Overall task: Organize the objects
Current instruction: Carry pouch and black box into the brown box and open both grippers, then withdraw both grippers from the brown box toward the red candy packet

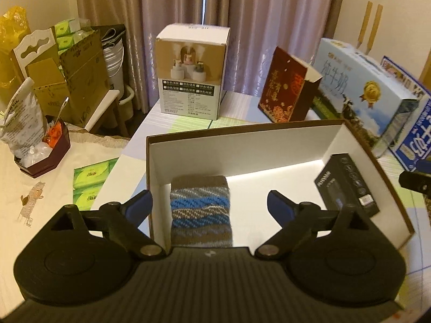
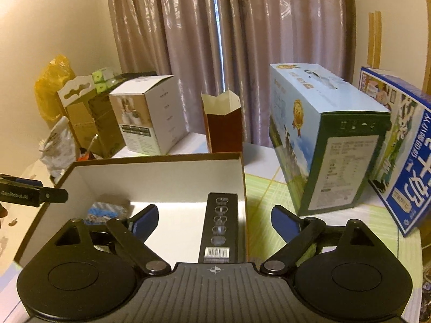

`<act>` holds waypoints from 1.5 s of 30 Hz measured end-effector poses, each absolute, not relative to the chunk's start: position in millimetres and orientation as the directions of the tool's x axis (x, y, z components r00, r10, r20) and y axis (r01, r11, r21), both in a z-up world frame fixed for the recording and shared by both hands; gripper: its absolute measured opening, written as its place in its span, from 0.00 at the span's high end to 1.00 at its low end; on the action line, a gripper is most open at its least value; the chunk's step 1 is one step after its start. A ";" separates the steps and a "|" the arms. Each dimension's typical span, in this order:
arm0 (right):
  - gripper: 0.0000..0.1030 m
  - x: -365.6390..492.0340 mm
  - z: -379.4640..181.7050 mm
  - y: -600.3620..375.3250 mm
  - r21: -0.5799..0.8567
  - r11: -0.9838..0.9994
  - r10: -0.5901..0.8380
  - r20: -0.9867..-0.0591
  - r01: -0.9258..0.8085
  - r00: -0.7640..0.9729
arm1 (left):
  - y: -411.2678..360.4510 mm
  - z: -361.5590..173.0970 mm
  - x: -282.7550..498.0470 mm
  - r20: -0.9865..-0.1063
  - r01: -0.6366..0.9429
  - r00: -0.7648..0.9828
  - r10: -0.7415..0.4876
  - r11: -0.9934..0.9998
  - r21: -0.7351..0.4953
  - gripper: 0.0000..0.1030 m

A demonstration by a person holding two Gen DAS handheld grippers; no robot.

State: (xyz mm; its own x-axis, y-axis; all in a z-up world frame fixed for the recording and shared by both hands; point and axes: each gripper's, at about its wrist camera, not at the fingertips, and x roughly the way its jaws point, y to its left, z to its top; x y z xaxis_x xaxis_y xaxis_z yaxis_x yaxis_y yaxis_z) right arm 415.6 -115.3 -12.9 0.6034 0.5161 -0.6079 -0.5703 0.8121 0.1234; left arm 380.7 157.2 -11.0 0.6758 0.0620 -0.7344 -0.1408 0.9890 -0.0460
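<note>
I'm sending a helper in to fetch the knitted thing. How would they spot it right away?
Find the open brown cardboard box with white inside walls at the table's near edge. Two things lie inside: a long black printed carton along one side wall and, near the opposite side, the folded knitted cloth. It is the only soft item, striped blue, grey and brown.

Pale mauve curtains (image 1: 188,13) hang closed across the back of the room. At the far left a yellow plastic bag (image 1: 12,27) slumps beside stacked brown cartons (image 1: 80,80), with green tissue packs (image 1: 66,35) piled on top of them. White buckets (image 1: 114,62) stand nested behind the cartons. Nearer, a dark hexagonal tin (image 1: 45,153) sits on a cream cloth (image 1: 40,215), touching a crumpled white bag (image 1: 23,115). Two flat green tissue packs (image 1: 90,181) lie just beside the cloth's edge.
</note>
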 end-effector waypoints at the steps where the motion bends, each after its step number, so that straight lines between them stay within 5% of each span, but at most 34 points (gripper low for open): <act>1: 0.13 411.5 -11.0 -117.9 0.125 0.813 0.517 -0.607 -0.569 0.604 | 156.0 -8.1 375.6 -0.735 -0.136 0.676 0.057 0.990 -0.048 0.13; 20: 0.09 329.1 23.5 -161.5 0.183 0.789 0.578 -0.545 -0.587 0.607 | 123.9 39.0 272.6 -0.696 -0.103 0.718 0.020 0.992 -0.079 0.13; 45: 0.08 229.4 14.8 -208.1 0.210 0.800 0.561 -0.593 -0.562 0.577 | 96.0 19.5 165.1 -0.752 -0.143 0.659 0.015 0.984 -0.106 0.13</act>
